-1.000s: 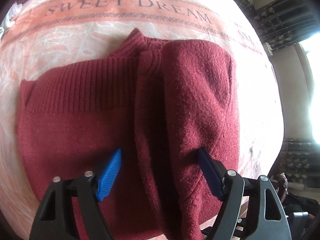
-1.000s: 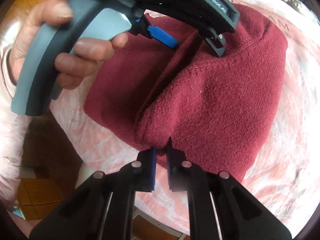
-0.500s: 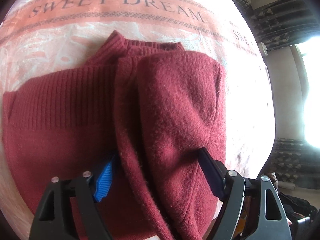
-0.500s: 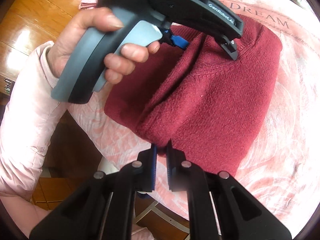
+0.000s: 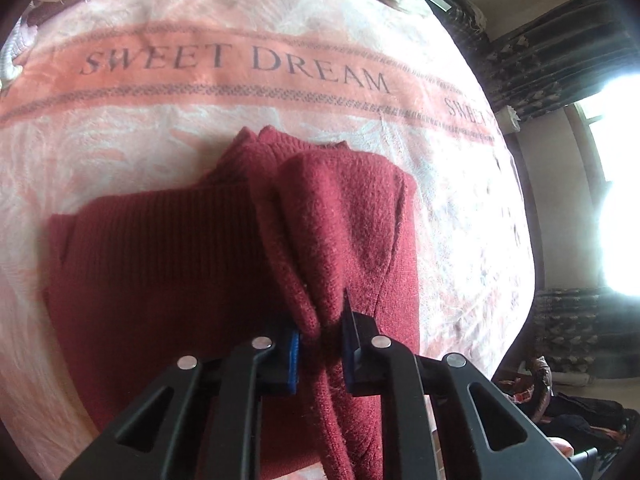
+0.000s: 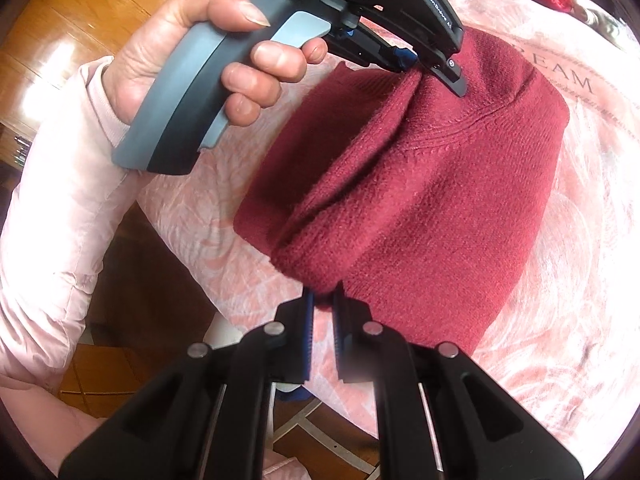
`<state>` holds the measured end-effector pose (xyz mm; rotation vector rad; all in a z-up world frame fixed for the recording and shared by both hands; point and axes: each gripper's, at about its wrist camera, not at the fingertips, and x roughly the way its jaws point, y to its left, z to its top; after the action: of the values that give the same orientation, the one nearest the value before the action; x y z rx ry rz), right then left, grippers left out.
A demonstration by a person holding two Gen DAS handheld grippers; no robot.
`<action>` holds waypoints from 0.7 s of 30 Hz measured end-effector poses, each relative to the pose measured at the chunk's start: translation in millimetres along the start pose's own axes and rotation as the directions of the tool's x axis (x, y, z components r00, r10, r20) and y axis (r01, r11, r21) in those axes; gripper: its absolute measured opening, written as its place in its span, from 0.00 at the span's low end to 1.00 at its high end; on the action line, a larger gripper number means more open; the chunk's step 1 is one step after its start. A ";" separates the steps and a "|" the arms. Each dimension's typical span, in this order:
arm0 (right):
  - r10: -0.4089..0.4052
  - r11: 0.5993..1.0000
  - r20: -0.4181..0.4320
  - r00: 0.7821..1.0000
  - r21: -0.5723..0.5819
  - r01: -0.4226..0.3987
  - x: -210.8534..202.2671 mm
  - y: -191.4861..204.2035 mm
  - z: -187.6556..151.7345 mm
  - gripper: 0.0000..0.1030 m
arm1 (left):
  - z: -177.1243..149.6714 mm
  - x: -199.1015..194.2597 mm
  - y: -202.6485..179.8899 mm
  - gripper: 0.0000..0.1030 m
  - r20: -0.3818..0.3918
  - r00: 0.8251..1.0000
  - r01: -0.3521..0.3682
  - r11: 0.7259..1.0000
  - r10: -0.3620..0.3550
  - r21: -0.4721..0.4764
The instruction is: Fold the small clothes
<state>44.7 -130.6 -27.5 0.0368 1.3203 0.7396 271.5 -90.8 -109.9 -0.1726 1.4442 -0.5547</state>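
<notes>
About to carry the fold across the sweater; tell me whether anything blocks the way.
Nothing visible does. Both tongs already pinch the folded edge of the red sweater: the left tongs and the right tongs. The flat ribbed half to the left lies bare on the pink blanket.

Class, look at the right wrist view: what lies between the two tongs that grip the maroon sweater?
In the right wrist view, a raised fold of the maroon sweater runs from the right tongs to the left tongs; nothing else lies between them.
</notes>
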 end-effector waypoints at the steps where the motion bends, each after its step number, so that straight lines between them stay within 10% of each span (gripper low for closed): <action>1: 0.001 1.000 0.004 1.000 -0.012 -0.001 -1.0 5.3 2.0 0.07 | -2.3 -7.3 1.8 0.15 0.012 1.000 -0.001 1.000 0.001 0.001; 21: 0.016 0.989 -0.021 1.000 -0.146 -0.018 22.5 71.3 32.4 0.07 | -39.8 -85.6 78.3 0.15 0.082 0.995 -0.060 0.998 0.061 -0.022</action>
<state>41.3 -51.7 -7.4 -0.0770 1.2832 0.8513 250.8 24.4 -73.6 -0.1652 1.3704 -0.4786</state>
